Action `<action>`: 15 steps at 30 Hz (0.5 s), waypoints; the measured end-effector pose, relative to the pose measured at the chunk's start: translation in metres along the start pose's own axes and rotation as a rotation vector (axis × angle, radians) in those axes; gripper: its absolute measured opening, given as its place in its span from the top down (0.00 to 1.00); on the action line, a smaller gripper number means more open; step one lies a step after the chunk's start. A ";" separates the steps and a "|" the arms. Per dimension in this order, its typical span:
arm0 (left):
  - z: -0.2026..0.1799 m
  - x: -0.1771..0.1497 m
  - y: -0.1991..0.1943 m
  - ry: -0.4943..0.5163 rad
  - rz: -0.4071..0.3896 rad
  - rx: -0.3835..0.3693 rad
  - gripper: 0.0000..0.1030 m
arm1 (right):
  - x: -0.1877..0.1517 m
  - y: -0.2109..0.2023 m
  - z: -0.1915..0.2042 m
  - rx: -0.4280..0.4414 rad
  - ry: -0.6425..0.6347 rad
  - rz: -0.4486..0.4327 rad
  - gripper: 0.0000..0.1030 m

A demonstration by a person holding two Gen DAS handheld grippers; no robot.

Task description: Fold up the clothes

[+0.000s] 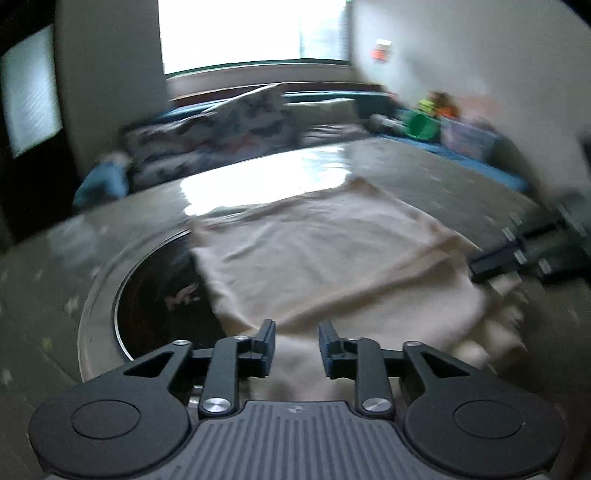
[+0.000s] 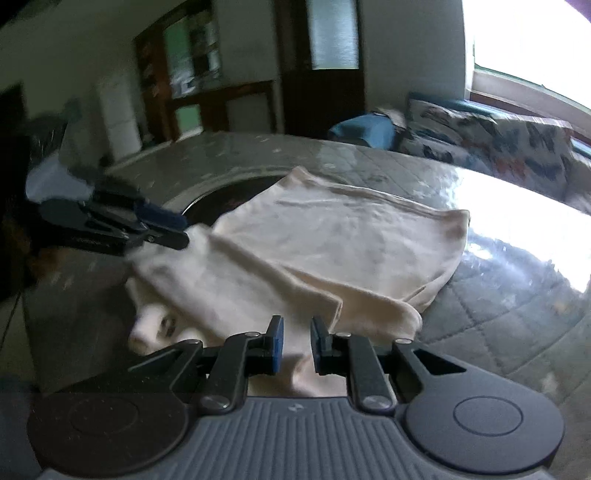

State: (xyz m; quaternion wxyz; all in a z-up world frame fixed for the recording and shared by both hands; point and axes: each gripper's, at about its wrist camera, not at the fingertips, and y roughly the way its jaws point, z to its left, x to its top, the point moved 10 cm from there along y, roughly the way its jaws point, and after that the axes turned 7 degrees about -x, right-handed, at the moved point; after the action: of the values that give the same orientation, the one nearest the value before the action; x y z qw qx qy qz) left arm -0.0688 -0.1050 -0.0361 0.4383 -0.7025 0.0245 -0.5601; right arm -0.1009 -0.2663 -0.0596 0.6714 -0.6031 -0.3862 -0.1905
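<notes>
A cream garment lies folded over on the grey quilted table cover, with loose layers bunched at its near right edge. My left gripper hangs over the garment's near edge. Its jaws stand apart and cloth shows in the gap without being pinched. The right wrist view shows the same garment and my right gripper over its near edge, jaws slightly apart with cloth loose between them. Each gripper appears in the other's view: the right gripper at the garment's right side, the left gripper at its left corner.
A round dark recess in the table is partly covered by the garment. Behind the table stands a sofa with patterned cushions and a blue cushion. Green and orange toys sit at the back right, under a bright window.
</notes>
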 end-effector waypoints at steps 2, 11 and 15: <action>-0.019 -0.010 -0.009 0.093 0.022 -0.038 0.72 | -0.007 -0.009 0.005 0.008 -0.054 0.025 0.78; -0.087 -0.042 -0.014 0.397 0.048 -0.116 0.54 | -0.037 -0.026 0.027 0.019 -0.221 0.088 0.59; -0.098 -0.041 -0.004 0.450 0.030 -0.095 0.54 | -0.039 -0.028 0.032 0.002 -0.282 0.076 0.54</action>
State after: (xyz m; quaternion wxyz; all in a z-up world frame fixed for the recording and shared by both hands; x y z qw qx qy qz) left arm -0.1651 -0.1390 -0.0662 0.3966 -0.5793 0.1585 -0.6943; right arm -0.1548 -0.2497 -0.0715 0.6176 -0.6376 -0.4537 -0.0780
